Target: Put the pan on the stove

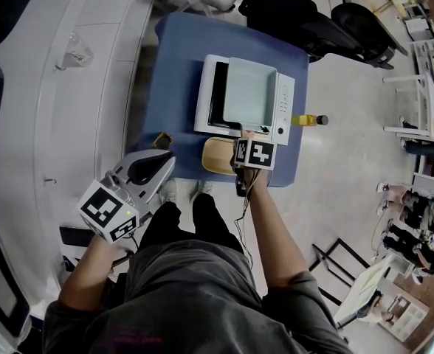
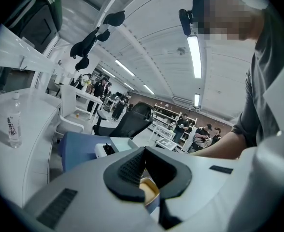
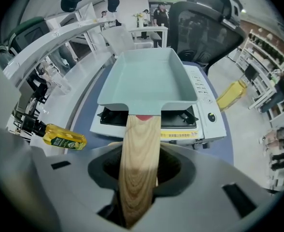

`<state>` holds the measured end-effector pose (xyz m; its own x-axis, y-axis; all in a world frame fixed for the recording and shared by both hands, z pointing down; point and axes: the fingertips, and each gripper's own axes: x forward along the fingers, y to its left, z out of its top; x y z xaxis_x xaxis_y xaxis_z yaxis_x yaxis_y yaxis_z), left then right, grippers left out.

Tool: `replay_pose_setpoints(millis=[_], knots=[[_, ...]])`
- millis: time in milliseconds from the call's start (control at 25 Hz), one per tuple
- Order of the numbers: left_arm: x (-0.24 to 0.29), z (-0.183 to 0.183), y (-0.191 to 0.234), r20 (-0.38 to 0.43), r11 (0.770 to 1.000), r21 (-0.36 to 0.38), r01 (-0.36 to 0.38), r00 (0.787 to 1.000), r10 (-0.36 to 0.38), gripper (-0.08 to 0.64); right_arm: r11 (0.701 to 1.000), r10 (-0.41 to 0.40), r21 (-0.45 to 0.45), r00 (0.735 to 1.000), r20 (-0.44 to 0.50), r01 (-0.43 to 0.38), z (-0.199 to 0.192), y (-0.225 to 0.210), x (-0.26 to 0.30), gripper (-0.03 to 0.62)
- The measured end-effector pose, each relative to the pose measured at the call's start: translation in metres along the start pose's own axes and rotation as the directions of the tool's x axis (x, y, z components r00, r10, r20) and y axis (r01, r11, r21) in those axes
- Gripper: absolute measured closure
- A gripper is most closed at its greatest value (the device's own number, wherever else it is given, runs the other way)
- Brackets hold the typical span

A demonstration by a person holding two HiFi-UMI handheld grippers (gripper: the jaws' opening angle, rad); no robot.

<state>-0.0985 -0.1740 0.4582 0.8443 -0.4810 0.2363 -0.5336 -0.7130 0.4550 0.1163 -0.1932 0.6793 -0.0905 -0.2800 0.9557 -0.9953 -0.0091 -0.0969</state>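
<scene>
Lying between parted jaws of the right gripper: pan handle.

Pale green pan, wood-grained handle, white stove, blue table.

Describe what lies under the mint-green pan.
The pan rests on a white tabletop stove. Black grate bars show beneath its near edge, and the knob panel shows beside it. The burner itself is covered by the pan.
</scene>
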Motion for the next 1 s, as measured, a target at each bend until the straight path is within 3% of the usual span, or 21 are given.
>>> replay_pose_setpoints(millis=[480,1000], knots=[[0.018,0.005,-0.017,-0.017,0.999,0.027,0.02,1.0,-0.02,0.558,0.997,0.073,-0.007,0.995,0.065,-0.072,0.007,0.003,-0.014,0.403],[0.038,0.006,-0.048,-0.045,0.997,0.071,0.017,0.999,-0.014,0.558,0.989,0.149,-0.047,0.969,0.195,-0.143,0.018,0.001,-0.052,0.39]])
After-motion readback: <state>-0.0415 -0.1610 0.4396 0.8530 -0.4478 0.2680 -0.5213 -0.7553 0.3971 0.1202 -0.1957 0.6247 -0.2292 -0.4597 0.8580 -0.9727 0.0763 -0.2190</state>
